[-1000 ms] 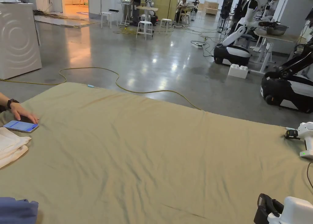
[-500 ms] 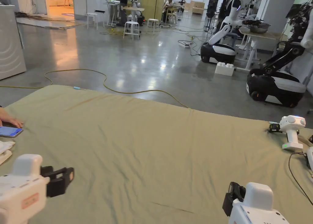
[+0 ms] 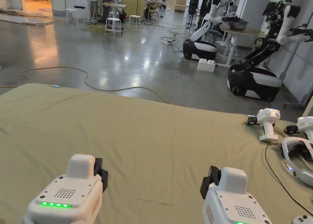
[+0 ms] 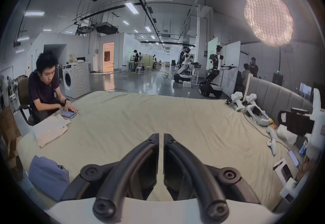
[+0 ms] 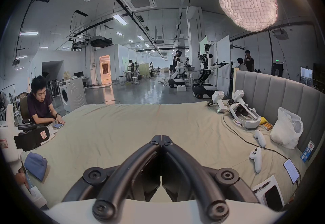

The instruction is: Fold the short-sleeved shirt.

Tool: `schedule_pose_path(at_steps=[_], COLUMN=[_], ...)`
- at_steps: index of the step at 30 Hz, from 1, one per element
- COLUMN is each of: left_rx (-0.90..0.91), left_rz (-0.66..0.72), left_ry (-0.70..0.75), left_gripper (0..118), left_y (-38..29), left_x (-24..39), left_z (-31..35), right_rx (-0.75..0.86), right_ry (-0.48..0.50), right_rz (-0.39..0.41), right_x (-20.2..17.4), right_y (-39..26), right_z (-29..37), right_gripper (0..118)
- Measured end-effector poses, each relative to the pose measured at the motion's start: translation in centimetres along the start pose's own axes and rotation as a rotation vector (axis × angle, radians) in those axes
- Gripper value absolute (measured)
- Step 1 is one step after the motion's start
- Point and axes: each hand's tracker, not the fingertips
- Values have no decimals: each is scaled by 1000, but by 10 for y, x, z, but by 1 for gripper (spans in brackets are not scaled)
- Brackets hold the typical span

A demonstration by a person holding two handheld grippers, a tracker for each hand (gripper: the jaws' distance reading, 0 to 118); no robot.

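A bunched blue garment (image 4: 48, 178) lies at the near left corner of the olive-sheeted bed (image 3: 146, 133); it also shows in the right gripper view (image 5: 35, 162). A folded cream cloth (image 4: 51, 127) rests farther back on the left. My left gripper (image 3: 101, 174) hovers over the near middle of the sheet, jaws together with only a thin slit (image 4: 161, 138), nothing between them. My right gripper (image 3: 210, 180) is level with it to the right, its jaws touching (image 5: 161, 137) and empty. Both sit to the right of the blue garment, apart from it.
A person (image 4: 44, 87) sits at the bed's left edge with a hand by a phone (image 4: 69, 114). Spare grippers (image 3: 268, 123), a headset (image 3: 298, 157), controllers (image 5: 255, 159), a phone, boxes and a white bag (image 5: 286, 129) line the right side by the grey headboard (image 5: 281, 94). Wheeled robots (image 3: 253, 78) stand beyond.
The head camera has swung right, so the hand, phone and cloths left its picture. Both grippers have risen into the bottom of the head view, side by side.
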Motion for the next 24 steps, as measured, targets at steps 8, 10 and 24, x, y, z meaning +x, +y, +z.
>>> schedule_pose_path(at_steps=[8,10,24], left_rx=[61,76,85], left_rz=[-106,-126,-114], left_ry=[10,19,26], left_gripper=[2,2,2], left_y=[8,9,4], left_x=[10,10,4], left_z=[8,9,8], right_rx=[29,31,13], right_ry=[-4,-4,-18], right_rz=[35,28,32], right_x=[-6,-6,-9], right_y=[-2,-4,-10], right_z=[7,9,12], right_gripper=[0,0,0])
